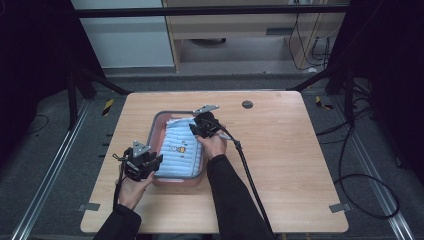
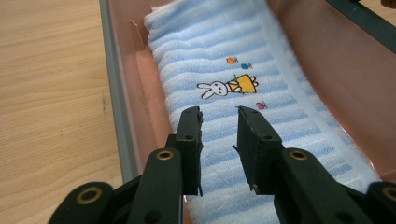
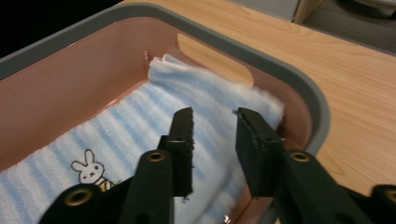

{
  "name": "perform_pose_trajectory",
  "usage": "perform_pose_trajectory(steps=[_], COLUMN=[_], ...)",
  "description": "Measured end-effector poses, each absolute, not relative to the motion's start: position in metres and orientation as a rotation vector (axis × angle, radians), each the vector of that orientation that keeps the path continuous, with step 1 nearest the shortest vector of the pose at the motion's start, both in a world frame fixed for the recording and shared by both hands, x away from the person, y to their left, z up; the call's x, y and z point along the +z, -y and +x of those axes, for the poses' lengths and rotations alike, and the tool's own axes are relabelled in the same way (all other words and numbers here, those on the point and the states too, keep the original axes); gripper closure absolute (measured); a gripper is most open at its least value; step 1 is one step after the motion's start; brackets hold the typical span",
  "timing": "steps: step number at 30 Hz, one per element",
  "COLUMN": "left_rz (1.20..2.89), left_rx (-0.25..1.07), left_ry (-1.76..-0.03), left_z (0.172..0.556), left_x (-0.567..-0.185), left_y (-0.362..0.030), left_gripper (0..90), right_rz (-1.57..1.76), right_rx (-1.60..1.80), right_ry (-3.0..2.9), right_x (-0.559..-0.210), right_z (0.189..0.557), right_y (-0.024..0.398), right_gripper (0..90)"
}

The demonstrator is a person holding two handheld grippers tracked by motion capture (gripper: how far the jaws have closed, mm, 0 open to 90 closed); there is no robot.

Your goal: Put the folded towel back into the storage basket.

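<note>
Item: folded blue-striped towel (image 1: pixel 178 150) laid in pink basin (image 1: pixel 156 127); release step.
Detail: the towel, with its rabbit motif (image 2: pixel 215 88), lies flat inside the basin. Left gripper (image 1: pixel 145 165) at its near end and right gripper (image 1: pixel 202 126) at its far end both have jaws parted, pinching nothing. Likely next: lift both clear without snagging the pile. Surface: light wooden table (image 1: pixel 280 150). Room: dark frame rails, grey floor, trailing cables.

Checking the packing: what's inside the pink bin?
A folded blue-striped towel with a bunny print lies in the pink bin, covering most of its floor; anything beneath is hidden.
</note>
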State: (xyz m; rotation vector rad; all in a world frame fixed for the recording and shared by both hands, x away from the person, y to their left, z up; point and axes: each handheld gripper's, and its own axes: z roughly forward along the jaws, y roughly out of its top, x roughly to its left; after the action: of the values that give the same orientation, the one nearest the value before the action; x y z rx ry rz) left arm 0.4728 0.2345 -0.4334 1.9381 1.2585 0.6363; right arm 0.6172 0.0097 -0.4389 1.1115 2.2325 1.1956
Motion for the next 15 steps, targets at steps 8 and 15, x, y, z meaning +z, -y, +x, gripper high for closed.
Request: perform_pose_trajectory(steps=[8,15], left_rz=[1.903,1.878], left_rx=[0.653,0.674], left_ry=[-1.233,-1.181], left_z=[0.467,0.459], left_x=[-0.425,-0.417], left_y=[-0.236,-0.240], left_gripper=[67.1,57.2], right_rz=[1.100,1.077], right_rx=[1.251,1.319], right_ry=[-2.159,-2.111], right_x=[-0.425,-0.405], right_z=[0.611,0.594], right_y=[0.002,0.024], right_gripper=[49.6,37.4])
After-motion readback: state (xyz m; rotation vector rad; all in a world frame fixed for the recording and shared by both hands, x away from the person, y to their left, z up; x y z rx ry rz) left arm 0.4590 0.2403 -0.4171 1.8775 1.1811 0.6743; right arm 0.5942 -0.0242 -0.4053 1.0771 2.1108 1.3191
